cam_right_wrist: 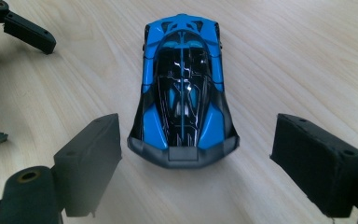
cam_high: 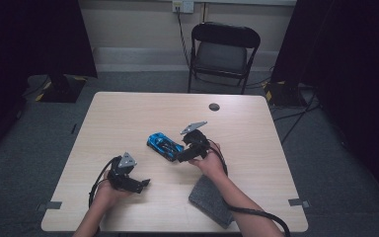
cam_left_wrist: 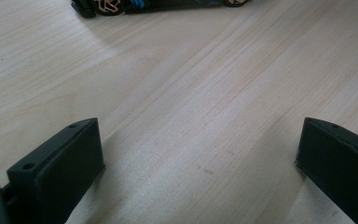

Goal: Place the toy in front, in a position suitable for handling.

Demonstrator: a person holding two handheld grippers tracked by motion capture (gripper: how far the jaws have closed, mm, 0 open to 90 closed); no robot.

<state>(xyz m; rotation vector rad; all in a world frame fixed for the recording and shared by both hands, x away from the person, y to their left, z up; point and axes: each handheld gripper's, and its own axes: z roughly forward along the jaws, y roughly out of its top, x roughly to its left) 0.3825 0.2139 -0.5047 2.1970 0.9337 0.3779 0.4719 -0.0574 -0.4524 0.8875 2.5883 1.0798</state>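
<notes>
**Right claw lined up on toy car, end-on**

Right claw is open, jaws wide apart w/ nothing between them yet; the toy car sits just ahead, its near end about level w/ the jaw tips. Car's long axis runs straight away from the claw, so the jaws stand either side of its width – looks like a short push fwd, then close across the body. On the worktop the car lies near the middle, angled toward the right front corner. Left claw is also open, empty, near the front edge, well apart from the car; right hand is clearly nearer.
</notes>
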